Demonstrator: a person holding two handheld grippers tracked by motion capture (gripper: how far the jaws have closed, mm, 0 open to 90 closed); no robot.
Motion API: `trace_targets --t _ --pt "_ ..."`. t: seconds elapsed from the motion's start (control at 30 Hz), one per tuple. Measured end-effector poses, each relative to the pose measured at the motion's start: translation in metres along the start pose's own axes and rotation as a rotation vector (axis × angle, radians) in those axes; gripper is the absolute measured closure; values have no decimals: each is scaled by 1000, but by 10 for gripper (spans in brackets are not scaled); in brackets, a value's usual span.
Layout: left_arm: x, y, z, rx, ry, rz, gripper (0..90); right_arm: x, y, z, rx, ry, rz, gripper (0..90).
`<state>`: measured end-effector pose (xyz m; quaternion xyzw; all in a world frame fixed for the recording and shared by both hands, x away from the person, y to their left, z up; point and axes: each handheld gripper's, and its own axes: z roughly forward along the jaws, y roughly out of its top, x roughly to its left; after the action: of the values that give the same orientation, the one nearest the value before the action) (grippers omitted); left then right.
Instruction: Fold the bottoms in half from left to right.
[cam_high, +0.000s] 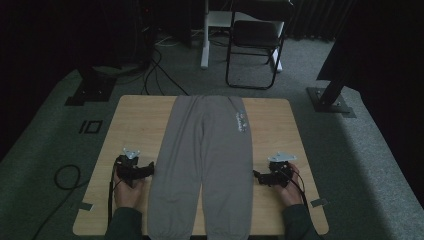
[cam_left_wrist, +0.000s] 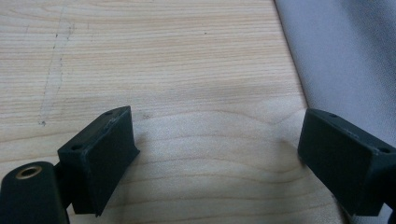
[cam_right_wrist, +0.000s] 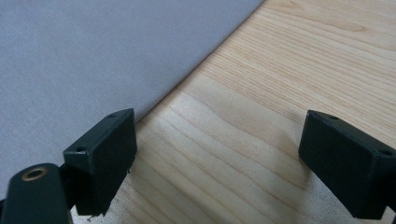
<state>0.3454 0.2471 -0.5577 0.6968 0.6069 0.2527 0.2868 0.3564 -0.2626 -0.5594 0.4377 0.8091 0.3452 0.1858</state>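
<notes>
High view overlooks the table (cam_high: 135, 115); both gripper views skim it closely

Sweatpants (cam_high: 205, 160) lie along the middle of the counter (cam_high: 135, 120), the left tool (cam_high: 150, 169) and right tool (cam_high: 256, 175) flanking them; a chair (cam_high: 255, 37) stands behind.

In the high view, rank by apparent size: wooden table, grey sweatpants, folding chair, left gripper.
1. Wooden table, largest.
2. Grey sweatpants.
3. Folding chair; it stands farther from the camera, so its true size is unsure.
4. Left gripper, smallest.
</notes>
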Motion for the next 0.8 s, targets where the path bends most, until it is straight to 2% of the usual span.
trace_targets --t 0.13,0.2,0.27,0.33,0.4,0.47,0.5,0.53,0.63,0.77,0.8 --pt "-1 -1 -2 -6 3 -4 129 0 0 0 0 2 -2 113" --pt "0 -3 -4 -23 20 -19 208 0 0 0 1 3 -3 113" --pt "2 -5 -7 -39 22 -21 353 0 0 0 1 2 -3 113" --pt "3 -3 -7 -31 19 -27 399 0 0 0 1 2 -3 113" --pt "2 1 -6 -21 14 -23 485 0 0 0 1 1 -2 114" --pt "1 4 -5 -7 7 -22 515 1 0 0 0 0 0 114" --pt "-2 9 -3 8 -28 -35 518 1 0 0 0 0 -1 114" --pt "-4 12 -2 12 -45 -39 519 1 0 0 0 0 0 114" --pt "-15 18 3 0 -34 -5 517 1 0 0 0 0 0 114" --pt "-19 23 10 -3 -40 -11 516 1 0 0 0 -1 0 113" --pt "-23 31 20 3 -29 -8 513 1 0 0 1 -1 1 113"
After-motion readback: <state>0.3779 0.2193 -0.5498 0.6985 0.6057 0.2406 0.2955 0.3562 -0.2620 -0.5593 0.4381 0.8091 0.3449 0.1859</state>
